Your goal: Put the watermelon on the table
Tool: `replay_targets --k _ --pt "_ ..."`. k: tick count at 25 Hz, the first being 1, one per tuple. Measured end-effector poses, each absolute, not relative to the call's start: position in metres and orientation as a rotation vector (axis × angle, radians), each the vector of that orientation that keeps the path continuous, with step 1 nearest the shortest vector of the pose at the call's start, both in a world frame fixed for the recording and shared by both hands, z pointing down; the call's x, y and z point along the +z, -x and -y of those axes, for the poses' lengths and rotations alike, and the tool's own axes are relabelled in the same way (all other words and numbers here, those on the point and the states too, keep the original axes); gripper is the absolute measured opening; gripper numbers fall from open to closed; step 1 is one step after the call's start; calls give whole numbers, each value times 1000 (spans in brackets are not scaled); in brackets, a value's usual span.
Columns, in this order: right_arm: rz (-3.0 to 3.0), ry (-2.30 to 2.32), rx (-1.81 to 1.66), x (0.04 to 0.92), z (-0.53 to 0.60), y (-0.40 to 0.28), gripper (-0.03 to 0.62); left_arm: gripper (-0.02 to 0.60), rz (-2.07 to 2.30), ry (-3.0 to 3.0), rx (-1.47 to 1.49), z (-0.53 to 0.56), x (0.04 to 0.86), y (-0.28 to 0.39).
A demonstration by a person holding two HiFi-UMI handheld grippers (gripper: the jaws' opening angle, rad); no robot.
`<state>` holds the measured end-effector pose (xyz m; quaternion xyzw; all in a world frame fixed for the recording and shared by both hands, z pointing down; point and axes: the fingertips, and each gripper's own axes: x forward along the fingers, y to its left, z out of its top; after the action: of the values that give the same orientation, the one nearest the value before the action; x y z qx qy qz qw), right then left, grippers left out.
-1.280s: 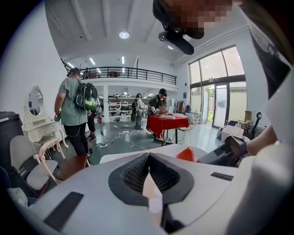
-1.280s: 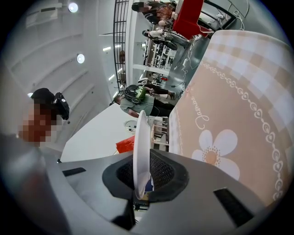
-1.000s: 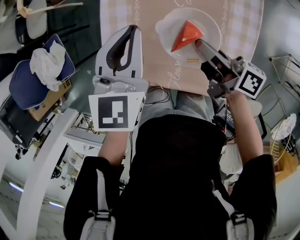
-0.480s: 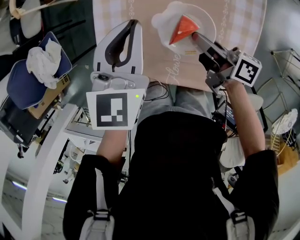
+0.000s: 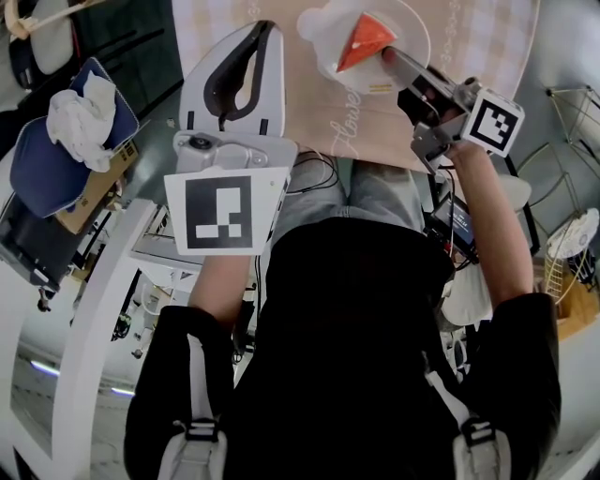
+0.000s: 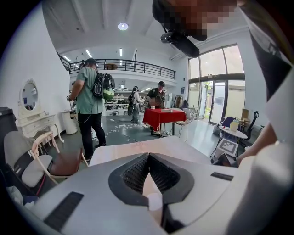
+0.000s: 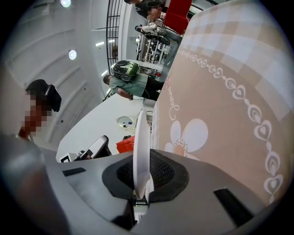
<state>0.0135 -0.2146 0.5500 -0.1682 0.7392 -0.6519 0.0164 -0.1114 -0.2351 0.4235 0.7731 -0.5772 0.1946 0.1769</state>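
Observation:
A red wedge of watermelon (image 5: 364, 42) lies on a white plate (image 5: 328, 37) over the beige flowered cloth of the table (image 5: 309, 103). My right gripper (image 5: 389, 58) is shut on the plate's near rim. In the right gripper view the plate (image 7: 140, 133) stands edge-on between the pads of the right gripper (image 7: 143, 155), with the watermelon (image 7: 125, 143) behind it. Whether the plate touches the cloth I cannot tell. My left gripper (image 5: 265, 28) hovers over the table's left part, shut and empty; in the left gripper view the tips of the left gripper (image 6: 149, 155) meet.
A blue chair (image 5: 37, 173) with a crumpled white cloth (image 5: 80, 112) and a cardboard box (image 5: 89, 211) stand at the left. Cables (image 5: 314, 173) hang at the table's near edge. A wire rack (image 5: 574, 112) is at the right. People stand by a red table (image 6: 161, 118) beyond.
The right gripper and the plate with the watermelon have sunk towards the cloth and shifted up and left in the head view. The left gripper has dropped a little.

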Motion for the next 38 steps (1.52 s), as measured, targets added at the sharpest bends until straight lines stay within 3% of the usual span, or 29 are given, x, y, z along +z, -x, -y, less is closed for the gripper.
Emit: replay_targets --k 38 --pt "-2138 702 -2271 610 207 -2 20 11 1593 -2157 537 241 440 131"
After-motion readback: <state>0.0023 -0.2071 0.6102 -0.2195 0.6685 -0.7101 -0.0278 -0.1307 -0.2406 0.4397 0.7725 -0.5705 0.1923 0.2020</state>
